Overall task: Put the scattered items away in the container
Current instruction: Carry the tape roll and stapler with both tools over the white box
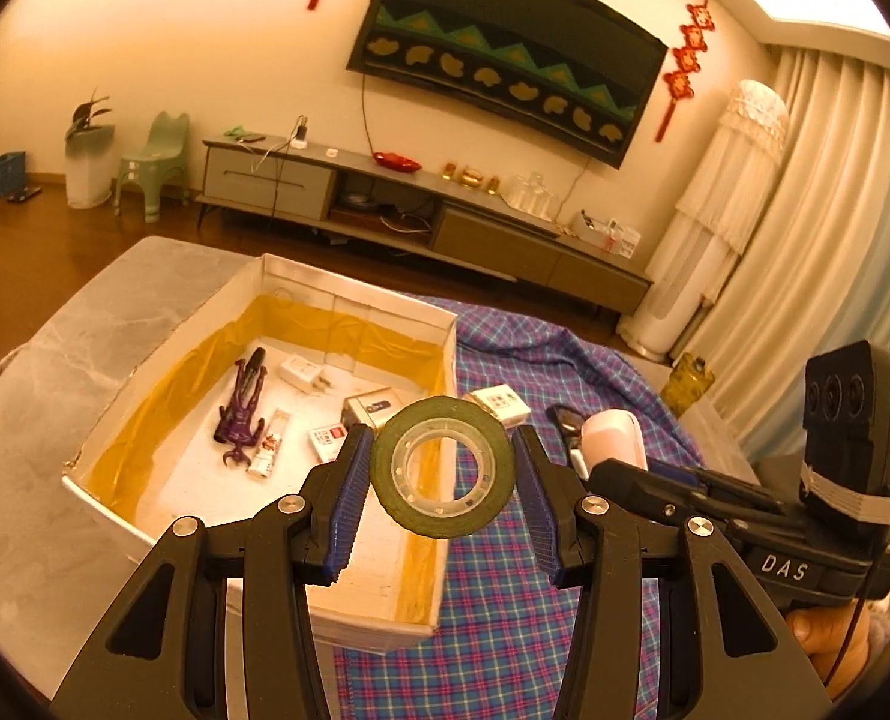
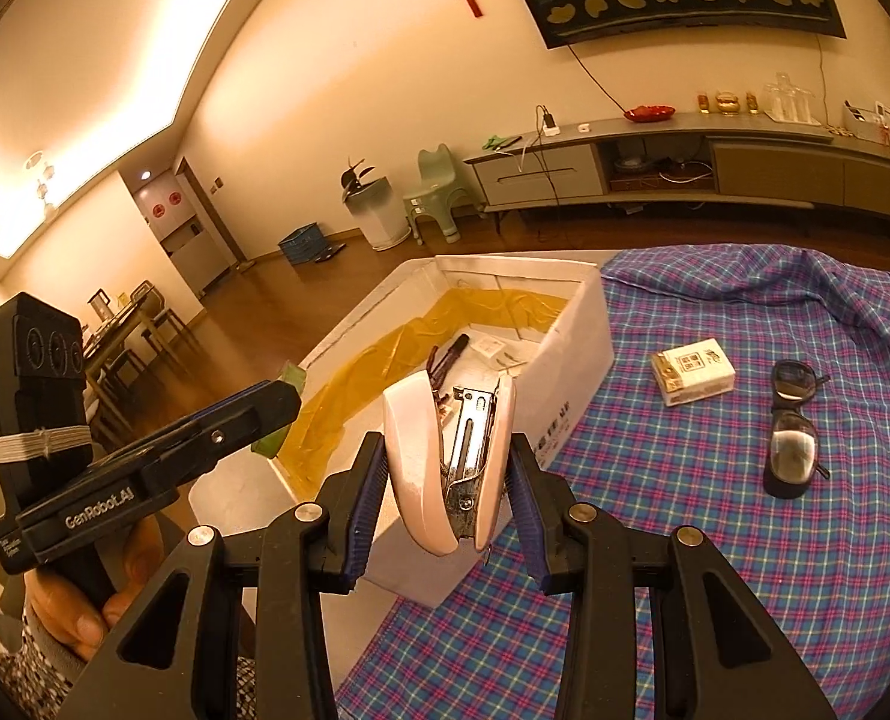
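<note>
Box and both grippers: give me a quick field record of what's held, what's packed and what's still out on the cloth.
left gripper: shut on tape roll, held above the box's near right corner
right gripper: shut on pink stapler, near the box wall
box: white, open top, yellow lining
inside box: purple toy, charger plug, tube, other small packs
still on checked cloth: small carton, glasses
hands: a hand holds the left gripper's handle
</note>
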`<state>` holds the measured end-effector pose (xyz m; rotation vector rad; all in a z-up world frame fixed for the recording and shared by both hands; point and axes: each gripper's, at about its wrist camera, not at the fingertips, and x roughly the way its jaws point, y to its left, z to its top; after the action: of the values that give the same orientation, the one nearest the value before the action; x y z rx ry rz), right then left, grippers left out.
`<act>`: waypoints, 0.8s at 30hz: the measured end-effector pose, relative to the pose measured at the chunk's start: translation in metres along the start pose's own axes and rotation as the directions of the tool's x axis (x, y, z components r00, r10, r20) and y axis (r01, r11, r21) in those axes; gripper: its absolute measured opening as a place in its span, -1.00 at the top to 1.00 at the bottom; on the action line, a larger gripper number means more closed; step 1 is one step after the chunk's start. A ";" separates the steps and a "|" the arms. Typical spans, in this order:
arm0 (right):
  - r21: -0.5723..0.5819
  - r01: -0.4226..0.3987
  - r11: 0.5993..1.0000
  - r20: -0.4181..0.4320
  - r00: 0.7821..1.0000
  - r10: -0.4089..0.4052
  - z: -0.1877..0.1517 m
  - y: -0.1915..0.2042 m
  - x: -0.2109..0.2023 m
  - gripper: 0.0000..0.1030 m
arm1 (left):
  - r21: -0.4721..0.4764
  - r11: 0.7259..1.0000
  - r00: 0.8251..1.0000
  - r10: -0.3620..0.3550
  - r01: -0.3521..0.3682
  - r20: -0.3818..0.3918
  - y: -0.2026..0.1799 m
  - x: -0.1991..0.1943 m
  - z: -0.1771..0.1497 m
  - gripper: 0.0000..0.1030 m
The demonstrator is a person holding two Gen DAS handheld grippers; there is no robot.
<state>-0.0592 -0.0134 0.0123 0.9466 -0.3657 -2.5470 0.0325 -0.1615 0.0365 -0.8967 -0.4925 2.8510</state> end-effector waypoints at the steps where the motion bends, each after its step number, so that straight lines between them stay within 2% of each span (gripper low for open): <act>1: -0.004 -0.001 1.000 0.000 1.000 0.001 0.000 0.002 0.001 0.20 | -0.005 1.000 1.000 0.002 -0.002 0.002 0.003 0.000 0.001 0.05; 24: -0.115 -0.027 0.993 -0.037 0.999 0.023 -0.005 0.052 0.035 0.20 | -0.119 0.993 0.998 0.033 -0.027 0.046 0.053 -0.007 0.019 0.05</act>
<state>-0.0656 -0.0759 0.0087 0.9372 -0.2161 -2.4950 0.0268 -0.2181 0.0369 -0.8629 -0.6650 2.9028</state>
